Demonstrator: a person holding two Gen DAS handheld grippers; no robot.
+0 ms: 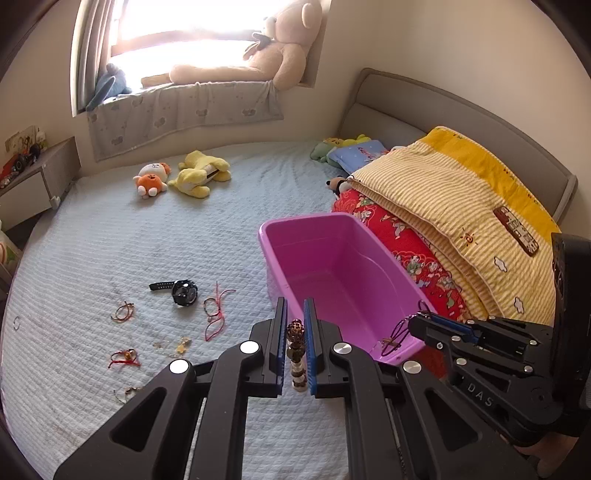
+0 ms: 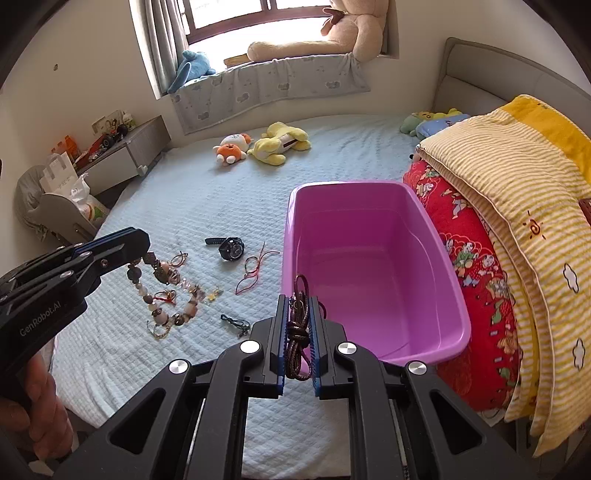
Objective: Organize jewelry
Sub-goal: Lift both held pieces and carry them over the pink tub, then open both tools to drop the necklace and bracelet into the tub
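One pink tub (image 2: 373, 258), one watch (image 2: 231, 248)

Bedroom interior. Pale walls; a curtained window (image 2: 258, 14) admits strong daylight above a sill draped in grey cloth (image 2: 266, 88). A bed (image 1: 110, 236) with quilted light-blue cover meets a grey padded headboard (image 1: 461, 110). Grey nightstand (image 2: 125, 155) at left.
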